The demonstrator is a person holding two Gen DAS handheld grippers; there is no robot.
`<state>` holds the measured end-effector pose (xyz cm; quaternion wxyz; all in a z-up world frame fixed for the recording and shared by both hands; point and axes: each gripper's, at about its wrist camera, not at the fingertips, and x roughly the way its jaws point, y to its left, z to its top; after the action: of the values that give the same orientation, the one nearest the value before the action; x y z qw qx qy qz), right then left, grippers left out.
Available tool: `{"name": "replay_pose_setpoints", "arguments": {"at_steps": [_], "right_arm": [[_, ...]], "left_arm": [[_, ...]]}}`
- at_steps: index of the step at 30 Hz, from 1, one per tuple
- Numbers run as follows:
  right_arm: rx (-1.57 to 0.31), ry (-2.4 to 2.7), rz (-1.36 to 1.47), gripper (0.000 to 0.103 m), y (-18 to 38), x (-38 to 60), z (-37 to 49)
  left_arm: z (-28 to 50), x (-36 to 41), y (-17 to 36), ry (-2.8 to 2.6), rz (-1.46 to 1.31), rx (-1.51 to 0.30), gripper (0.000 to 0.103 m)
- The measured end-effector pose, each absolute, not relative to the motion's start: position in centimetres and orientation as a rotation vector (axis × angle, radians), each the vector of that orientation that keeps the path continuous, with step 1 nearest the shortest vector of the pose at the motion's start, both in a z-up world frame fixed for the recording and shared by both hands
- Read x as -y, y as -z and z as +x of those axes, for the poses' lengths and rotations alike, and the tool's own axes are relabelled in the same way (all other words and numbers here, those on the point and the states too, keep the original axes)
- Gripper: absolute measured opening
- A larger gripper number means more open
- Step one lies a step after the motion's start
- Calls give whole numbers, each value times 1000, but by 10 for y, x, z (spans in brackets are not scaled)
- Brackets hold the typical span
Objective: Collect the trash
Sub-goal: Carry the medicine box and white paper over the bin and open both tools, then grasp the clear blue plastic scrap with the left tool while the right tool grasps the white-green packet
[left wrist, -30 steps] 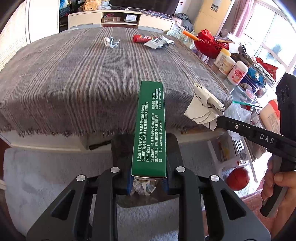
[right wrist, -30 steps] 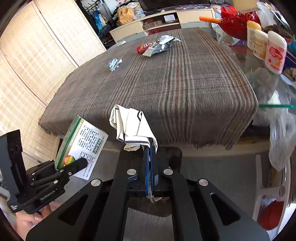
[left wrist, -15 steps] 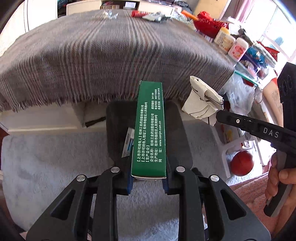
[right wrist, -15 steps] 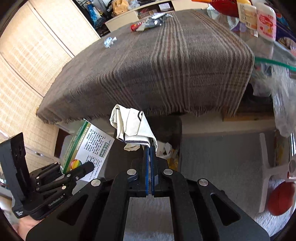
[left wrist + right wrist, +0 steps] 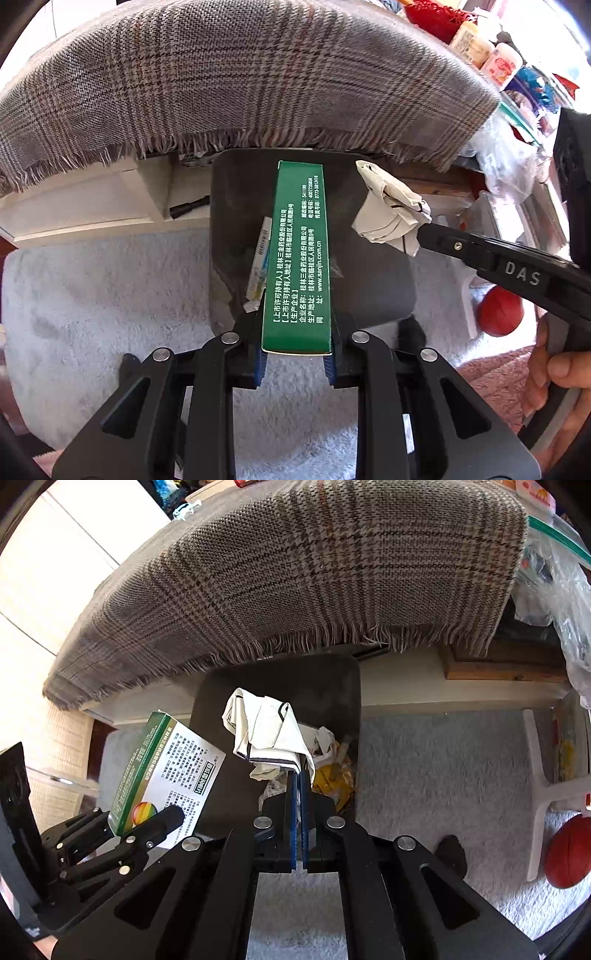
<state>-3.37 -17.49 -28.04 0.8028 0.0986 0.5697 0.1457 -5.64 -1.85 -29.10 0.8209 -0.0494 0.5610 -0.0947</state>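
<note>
My left gripper [image 5: 295, 334] is shut on a green medicine box [image 5: 299, 254] and holds it over the open black trash bin [image 5: 236, 192] on the floor. The box also shows in the right wrist view [image 5: 166, 768], at the bin's left edge. My right gripper [image 5: 298, 775] is shut on a crumpled white paper [image 5: 266, 731] above the bin [image 5: 332, 686]. The paper shows in the left wrist view [image 5: 388, 210], over the bin's right rim. Wrappers and a yellow packet [image 5: 332, 775] lie inside the bin.
A table with a fringed plaid cloth [image 5: 221, 81] overhangs the bin's far side. A pale carpet [image 5: 92, 295] covers the floor. A red ball [image 5: 569, 853] and a white chair leg [image 5: 543, 797] stand to the right. Bottles [image 5: 495, 62] and plastic bags [image 5: 561, 590] crowd the table's right end.
Both grippers have come down from table height and moved over the bin, still holding the box and the paper. The bin now fills the middle of both views.
</note>
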Motion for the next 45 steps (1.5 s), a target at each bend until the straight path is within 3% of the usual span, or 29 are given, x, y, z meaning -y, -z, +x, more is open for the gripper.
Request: {"name": "replay_pose_setpoints", "arguments": {"at_steps": [9,11,13,14,15,16,19,20,22,33,45], "right_arm": [[-1212,-302,245,7,280,169,-20],[-1212,-288,253,8,280,174,-18],[-1208,-255,260,9,279,181,-17],[-1209,-242,261,17,279,183,-17],[-1205,-224,265,41,278,187,-17],[-1195,-211,273,72,277,191,-18],[-1161,-176,270,79,272,199,-21],[-1160,-177,273,88,271,199,-21],[-1153,-167,289,93,269,202,-23],[-1125,-188,318,97,239,207,-28],[-1024,-170,249,97,163,204,24]], "left_arm": [[-47,17,294,200,-117,-1190,26],[-46,14,293,186,-124,-1185,43],[-47,10,291,171,-126,-1171,53],[-48,8,289,162,-120,-1165,58],[-48,7,288,153,-114,-1159,61],[-48,5,286,144,-110,-1151,67],[-50,-1,282,124,-119,-1133,84],[-51,-4,280,116,-122,-1126,89],[-53,-7,277,114,-126,-1120,93],[-60,-14,247,139,-164,-1103,95],[-1,-45,176,91,-141,-1045,95]]}}
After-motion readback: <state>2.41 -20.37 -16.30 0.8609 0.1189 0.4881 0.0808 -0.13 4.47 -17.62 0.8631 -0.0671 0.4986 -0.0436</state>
